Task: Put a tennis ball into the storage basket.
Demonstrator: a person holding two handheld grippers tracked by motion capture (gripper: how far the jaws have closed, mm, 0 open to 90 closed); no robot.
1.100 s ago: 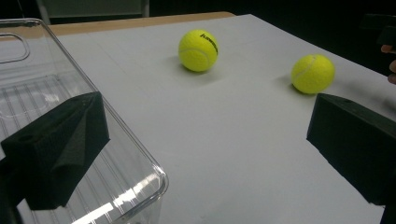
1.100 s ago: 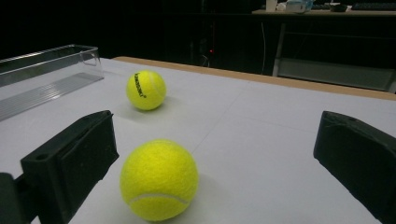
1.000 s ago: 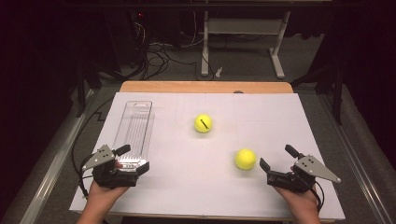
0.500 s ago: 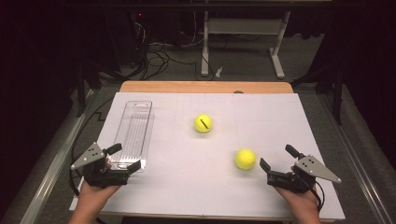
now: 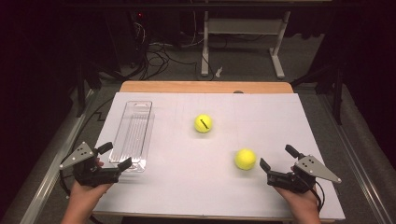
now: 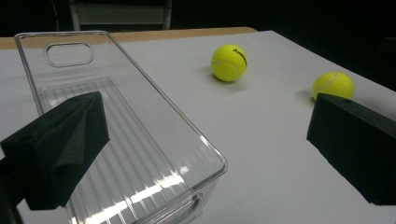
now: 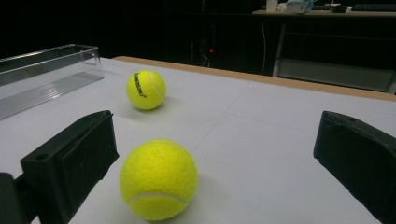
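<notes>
A clear plastic tray (image 5: pixel 133 135) lies lengthwise on the left of the white sheet, with nothing in it. One yellow tennis ball (image 5: pixel 203 123) rests mid-table and a second ball (image 5: pixel 245 159) sits nearer, to the right. My left gripper (image 5: pixel 116 155) stands open at the tray's near end. In the left gripper view the tray (image 6: pixel 135 149) lies between the jaws (image 6: pixel 208 107), with both balls (image 6: pixel 229 62) (image 6: pixel 332 85) beyond. My right gripper (image 5: pixel 277 157) is open just right of the nearer ball. In the right gripper view that ball (image 7: pixel 159 179) sits by the left jaw (image 7: pixel 217 121), untouched, with the far ball (image 7: pixel 146 89) behind.
The white sheet (image 5: pixel 280 121) covers a wooden table whose back edge (image 5: pixel 205 87) shows. Past it, on the floor, are a desk frame (image 5: pixel 243 28) and loose cables (image 5: pixel 159 56). A metal rail (image 5: pixel 56 168) runs along the table's left side.
My left gripper has shifted left toward the table's near-left corner, still open. The right gripper, both balls and the tray have stayed put.
</notes>
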